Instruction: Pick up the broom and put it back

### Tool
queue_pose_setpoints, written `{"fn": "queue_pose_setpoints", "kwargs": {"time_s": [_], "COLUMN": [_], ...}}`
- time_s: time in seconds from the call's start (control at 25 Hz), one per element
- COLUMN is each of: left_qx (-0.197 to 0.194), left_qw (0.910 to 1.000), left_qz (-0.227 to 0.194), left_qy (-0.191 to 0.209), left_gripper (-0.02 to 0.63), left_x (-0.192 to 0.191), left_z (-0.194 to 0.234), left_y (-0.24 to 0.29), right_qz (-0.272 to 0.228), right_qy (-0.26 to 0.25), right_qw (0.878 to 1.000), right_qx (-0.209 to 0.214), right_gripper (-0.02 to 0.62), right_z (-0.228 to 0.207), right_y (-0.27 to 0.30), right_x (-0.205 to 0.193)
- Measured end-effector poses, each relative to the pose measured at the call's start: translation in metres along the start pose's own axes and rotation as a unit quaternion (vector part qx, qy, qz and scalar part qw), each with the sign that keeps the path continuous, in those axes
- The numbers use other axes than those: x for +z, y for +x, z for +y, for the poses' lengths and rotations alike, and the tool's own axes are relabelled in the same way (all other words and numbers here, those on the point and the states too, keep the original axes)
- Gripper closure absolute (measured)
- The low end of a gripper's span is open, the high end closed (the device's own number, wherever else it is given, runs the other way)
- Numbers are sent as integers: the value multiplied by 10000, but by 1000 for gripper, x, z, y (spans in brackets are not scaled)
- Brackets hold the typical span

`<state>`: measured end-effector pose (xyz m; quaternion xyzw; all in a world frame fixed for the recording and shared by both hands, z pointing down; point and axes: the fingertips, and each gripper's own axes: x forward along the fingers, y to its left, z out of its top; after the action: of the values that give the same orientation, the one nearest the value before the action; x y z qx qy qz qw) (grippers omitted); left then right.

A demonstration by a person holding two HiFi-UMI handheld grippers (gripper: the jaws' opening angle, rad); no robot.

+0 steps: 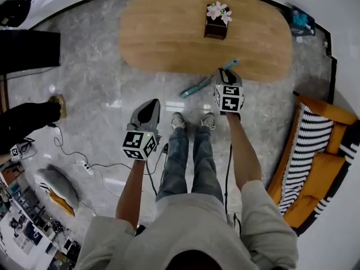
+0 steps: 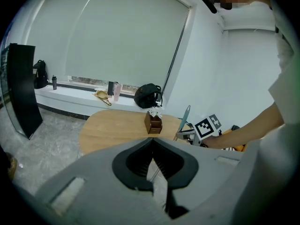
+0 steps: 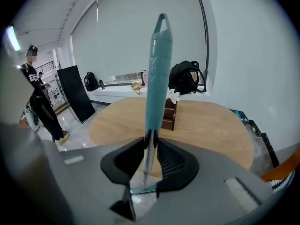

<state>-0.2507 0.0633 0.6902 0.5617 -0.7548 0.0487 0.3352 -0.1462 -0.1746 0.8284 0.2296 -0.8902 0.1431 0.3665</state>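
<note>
The broom has a teal grip, a thin metal shaft and a teal head down by the floor. My right gripper is shut on the shaft just below the grip, and the broom stands tilted in front of the wooden table. In the left gripper view the teal grip pokes up beside the right gripper's marker cube. My left gripper hangs over the floor to the left, its jaws closed tip to tip with nothing between them.
A brown box with flowers sits on the oval table. An orange sofa with a striped blanket lies to the right. A person in black stands at the left, near a black panel. A cable trails across the floor.
</note>
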Motion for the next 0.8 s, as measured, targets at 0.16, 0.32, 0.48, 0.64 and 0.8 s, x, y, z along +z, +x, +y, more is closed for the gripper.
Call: {"fn": "queue_pose_setpoints", "kwargs": {"time_s": [0.16, 0.32, 0.48, 0.64, 0.8], "left_qx": [-5, -19, -25, -32, -39], "left_qw": [10000, 10000, 10000, 10000, 10000], "left_qz": [-13, -3, 12, 29, 36], "left_qy": [-7, -13, -27, -27, -32], "left_gripper": [603, 603, 603, 603, 603], "left_x": [1, 0, -3, -6, -8], "left_z": [4, 5, 5, 4, 1], "left_y": [4, 6, 5, 5, 4], "right_qz": [26, -17, -45, -90, -128], "right_qy": [-34, -52, -22, 108, 222], "right_qw": [10000, 10000, 10000, 9998, 9995], "right_qx": [-9, -8, 55, 170, 176], "right_gripper": [508, 506, 496, 434, 383], "right_z": [-1, 0, 0, 0, -1], "right_y": [6, 7, 6, 5, 4], "right_x": [-1, -2, -2, -4, -6]}}
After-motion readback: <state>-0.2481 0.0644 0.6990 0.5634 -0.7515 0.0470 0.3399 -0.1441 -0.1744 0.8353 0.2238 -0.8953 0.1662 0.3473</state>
